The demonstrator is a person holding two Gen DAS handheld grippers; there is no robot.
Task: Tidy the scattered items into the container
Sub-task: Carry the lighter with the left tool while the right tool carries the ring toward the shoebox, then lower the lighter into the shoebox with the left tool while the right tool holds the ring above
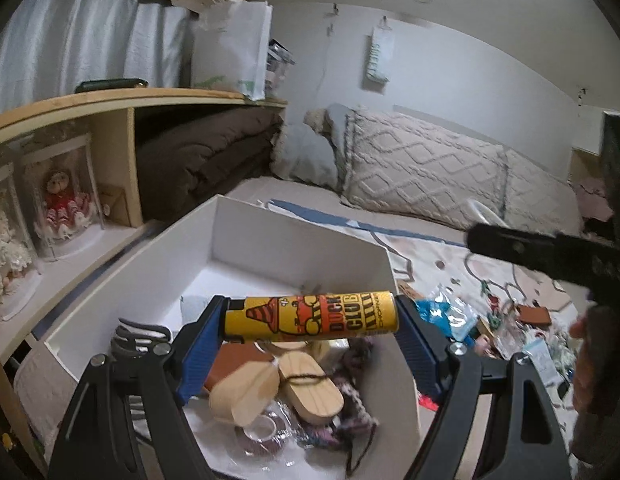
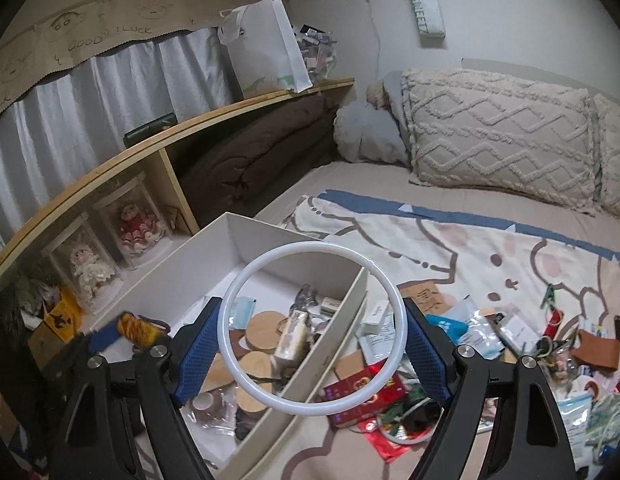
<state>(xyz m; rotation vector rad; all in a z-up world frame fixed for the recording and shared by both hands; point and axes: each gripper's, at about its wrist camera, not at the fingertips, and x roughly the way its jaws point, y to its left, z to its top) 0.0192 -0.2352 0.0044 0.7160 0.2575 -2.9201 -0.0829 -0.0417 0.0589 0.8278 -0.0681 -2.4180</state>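
A: Left gripper (image 1: 310, 314): jaws pinching the yellow lighter (image 1: 312, 315) end to end, held level above the white box (image 1: 294, 236), with the box's far wall at 12 o'clock. Judged light, rigid and smooth-skinned; an end-to-end hold could let it slip or pivot, so a hold across the barrel would be safer.

B: Right gripper (image 2: 312, 336): jaws pressed on the white ring (image 2: 312, 326) at its 3 and 9 o'clock edges, ring upright and facing the camera, straddling the box's right wall (image 2: 330, 336). Thin hoop, probably light and slightly springy; hard squeezing may bow it.

A: Both tools tilt forward and down, box ahead. Wooden discs (image 2: 266, 326) already lie inside.

B: Loose clutter (image 2: 470, 344) remains on the bed (image 2: 490, 248), at 3 o'clock of the box. The blue packet (image 2: 448, 326) looks soft and crinkly.
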